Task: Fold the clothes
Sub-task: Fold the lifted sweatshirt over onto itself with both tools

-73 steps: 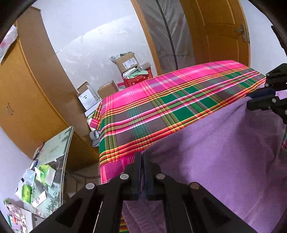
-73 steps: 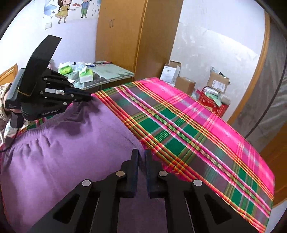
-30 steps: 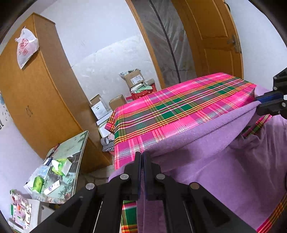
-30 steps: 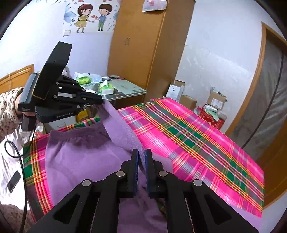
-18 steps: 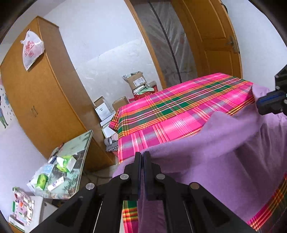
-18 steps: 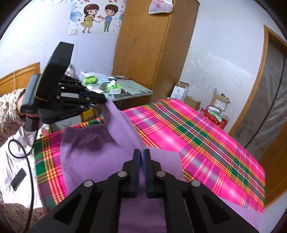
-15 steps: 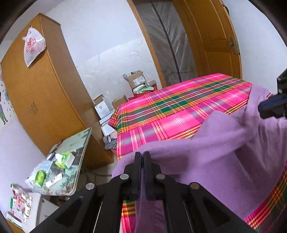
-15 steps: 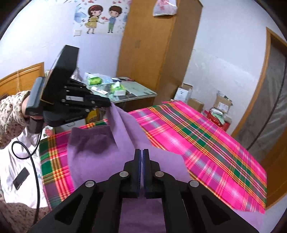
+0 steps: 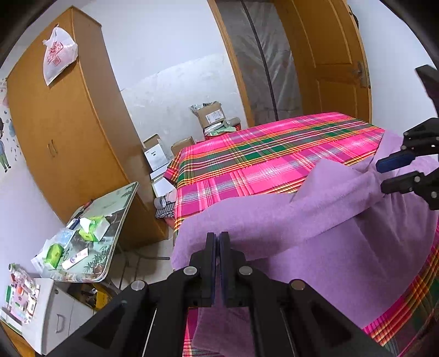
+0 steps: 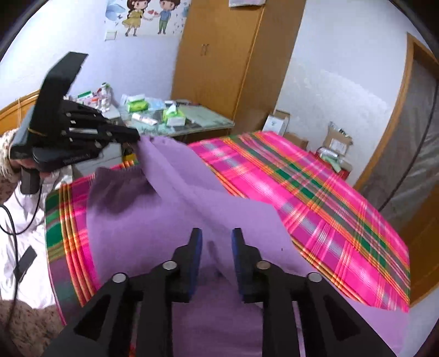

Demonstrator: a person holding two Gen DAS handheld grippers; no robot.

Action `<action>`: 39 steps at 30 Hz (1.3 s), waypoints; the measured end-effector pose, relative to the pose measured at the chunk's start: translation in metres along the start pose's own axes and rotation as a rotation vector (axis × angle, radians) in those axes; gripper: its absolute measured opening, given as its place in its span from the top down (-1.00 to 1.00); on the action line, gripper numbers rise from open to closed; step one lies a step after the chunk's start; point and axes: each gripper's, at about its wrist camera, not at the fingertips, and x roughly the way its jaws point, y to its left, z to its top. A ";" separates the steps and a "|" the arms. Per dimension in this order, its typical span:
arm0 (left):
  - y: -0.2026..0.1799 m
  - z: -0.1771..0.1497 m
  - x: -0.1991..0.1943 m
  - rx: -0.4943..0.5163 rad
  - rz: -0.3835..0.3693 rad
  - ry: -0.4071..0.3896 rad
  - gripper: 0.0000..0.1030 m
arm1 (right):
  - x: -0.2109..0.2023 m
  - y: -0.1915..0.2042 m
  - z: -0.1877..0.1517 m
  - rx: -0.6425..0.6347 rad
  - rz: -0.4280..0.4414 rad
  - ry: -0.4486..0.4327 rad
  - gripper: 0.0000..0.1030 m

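Garment [image 10: 170,219] lies half-folded on the plaid bed [image 10: 329,197]: your left gripper [image 9: 218,241] stays pinched on its edge to carry the fold, while your right gripper [image 10: 215,241] is opening, releasing its corner.

This is a bedroom in a home. A bed [image 9: 263,164] with a bright pink and green checked cover fills the middle. A tall wooden wardrobe [image 9: 68,142] stands by the white wall, with a plastic bag [image 9: 57,59] on top. A cartoon sticker of two children [image 10: 148,16] is on the wall. Cardboard boxes [image 9: 211,115] sit on the floor near a wooden door [image 9: 329,55], and a small worktop [image 10: 175,115] holds tissue packs
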 end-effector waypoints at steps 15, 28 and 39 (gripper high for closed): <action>-0.002 -0.003 0.002 0.002 0.001 0.024 0.95 | 0.037 -0.043 -0.005 -0.025 0.119 0.142 0.48; -0.001 -0.002 -0.004 -0.007 0.005 0.007 0.95 | 0.000 -0.019 -0.008 -0.113 0.016 0.050 0.92; -0.005 -0.005 -0.026 0.005 0.004 -0.023 0.95 | -0.055 0.008 -0.006 -0.137 -0.038 -0.035 0.92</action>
